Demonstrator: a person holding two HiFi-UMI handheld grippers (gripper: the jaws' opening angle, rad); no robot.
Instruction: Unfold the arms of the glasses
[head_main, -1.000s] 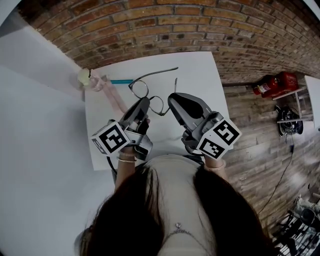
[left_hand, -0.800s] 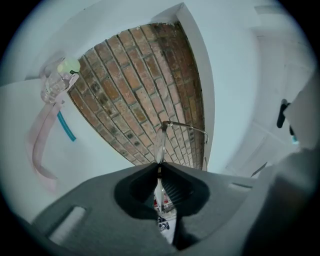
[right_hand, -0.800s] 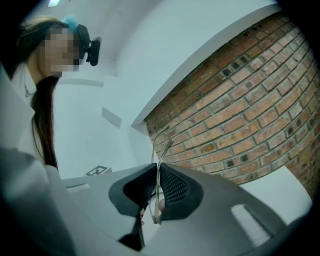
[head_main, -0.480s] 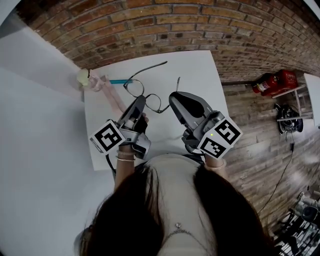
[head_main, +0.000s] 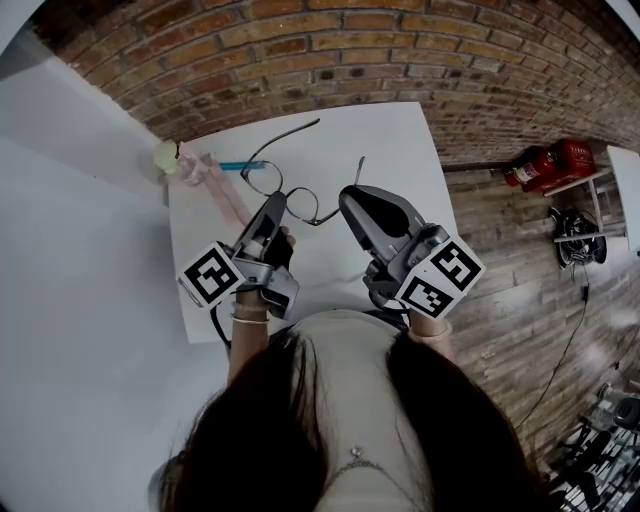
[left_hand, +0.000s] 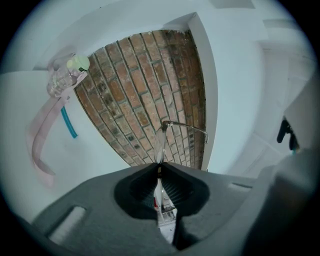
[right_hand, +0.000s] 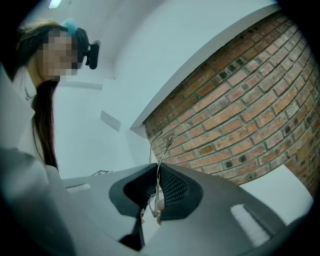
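**Now both grippers clamp the glasses, farther up the table**

Compared with a second ago, the glasses (head_main: 262, 178) sit farther up the white table (head_main: 400, 150), nearer the brick wall. The left gripper (head_main: 275, 203) has reached forward with them, while the right gripper (head_main: 350, 197) has barely shifted. One long temple arm (head_main: 295, 132) stretches out toward the wall. Only the left gripper view shows its jaws closed on a lens rim (left_hand: 160, 145), seen edge-on. Only the right gripper view shows its jaws pressed together on the other thin arm (right_hand: 164, 152). The head view hides both grips.
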